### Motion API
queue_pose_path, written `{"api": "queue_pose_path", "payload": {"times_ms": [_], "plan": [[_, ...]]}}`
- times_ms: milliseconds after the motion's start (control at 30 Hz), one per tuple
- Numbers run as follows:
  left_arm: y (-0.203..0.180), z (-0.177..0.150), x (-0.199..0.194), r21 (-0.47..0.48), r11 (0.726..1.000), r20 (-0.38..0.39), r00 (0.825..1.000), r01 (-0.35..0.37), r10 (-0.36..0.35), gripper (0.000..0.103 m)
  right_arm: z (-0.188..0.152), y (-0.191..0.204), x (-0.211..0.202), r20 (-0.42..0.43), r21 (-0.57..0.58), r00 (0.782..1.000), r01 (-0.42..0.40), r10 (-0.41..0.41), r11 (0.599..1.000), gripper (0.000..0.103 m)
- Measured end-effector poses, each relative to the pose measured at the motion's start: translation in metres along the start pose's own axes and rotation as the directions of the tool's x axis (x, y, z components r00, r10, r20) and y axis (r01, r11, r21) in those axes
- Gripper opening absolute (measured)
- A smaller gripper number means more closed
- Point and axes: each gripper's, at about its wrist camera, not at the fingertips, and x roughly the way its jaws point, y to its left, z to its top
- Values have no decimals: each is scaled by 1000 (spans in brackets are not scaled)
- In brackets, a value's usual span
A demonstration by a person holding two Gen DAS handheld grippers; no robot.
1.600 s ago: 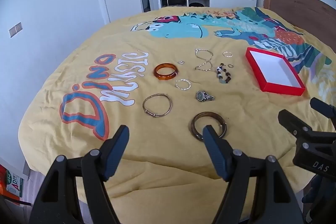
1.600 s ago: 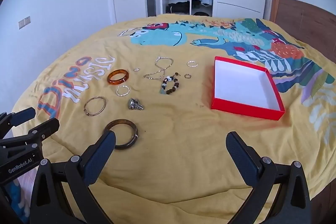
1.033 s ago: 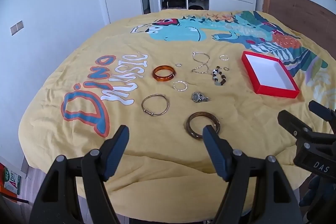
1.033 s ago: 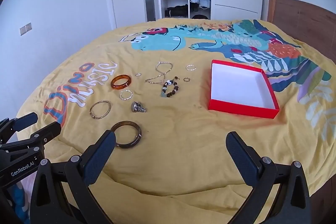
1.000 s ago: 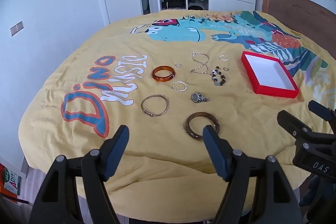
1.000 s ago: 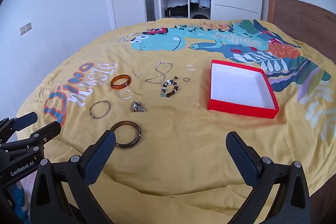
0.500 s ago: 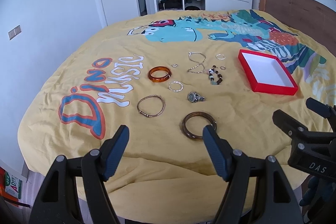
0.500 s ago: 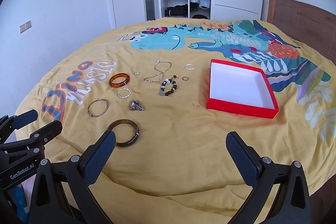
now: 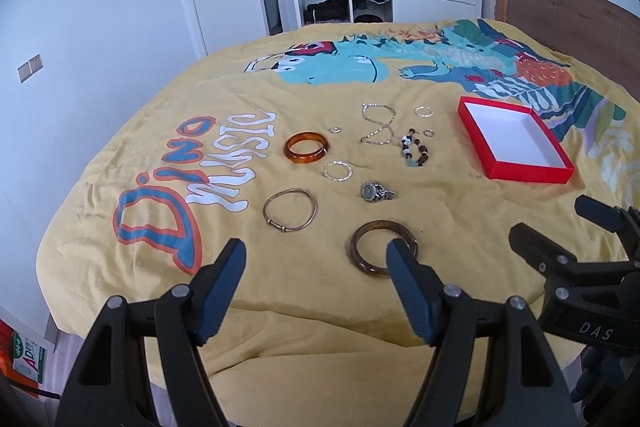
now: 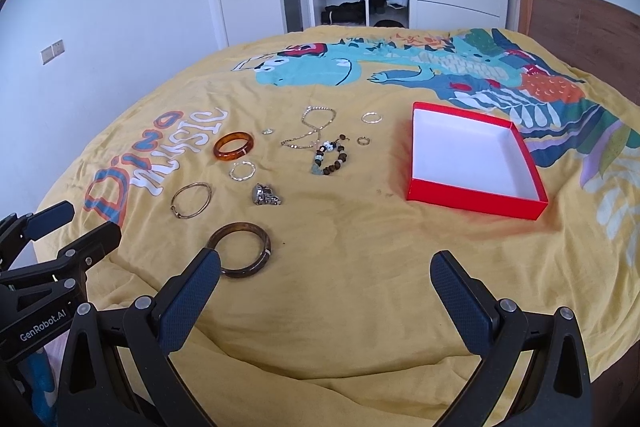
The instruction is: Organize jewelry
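Hovering above the near edge of a bed covered by a yellow dinosaur-print bedspread, both tools released, nothing grasped. Left gripper spread wide over the near part of the spread, its right finger overlapping, in the left wrist view, the near rim of a dark brown bangle. Right gripper likewise agape, its left finger just at that same dark bangle as seen from the right wrist; contact impossible to tell in either view.

Scattered flat across the middle of the bedspread, all apart from the fingers: an amber bangle beside the white lettering; a thin gold bangle nearer and slightly left of it; a small twisted silver ring-shaped bracelet between the amber bangle and a chunky silver watch-like piece; a silver chain looped in a loose figure eight farther back; a beaded bracelet of dark, white and greenish beads just right of the chain; a small silver hoop and a tiny ring to the right of those; another tiny ring between the amber bangle and the chain.

Lying open to the right of the jewelry, well apart from it: a shallow red box with a white interior, holding nothing. Beyond the bed, a white door, an open wardrobe with hanging clothes and folded items, and a wooden headboard at right.
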Motion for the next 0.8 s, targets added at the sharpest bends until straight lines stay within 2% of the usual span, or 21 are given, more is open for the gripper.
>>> {"api": "queue_pose_path", "payload": {"times_ms": [467, 800], "plan": [[3, 3, 22, -7, 999, -37, 999, 36, -36, 71, -2, 10, 24, -59, -22, 998, -25, 24, 999, 100], [5, 1, 47, -20, 998, -97, 994, 57, -59, 71, -7, 14, 49, -118, -30, 991, -74, 70, 997, 74]]}}
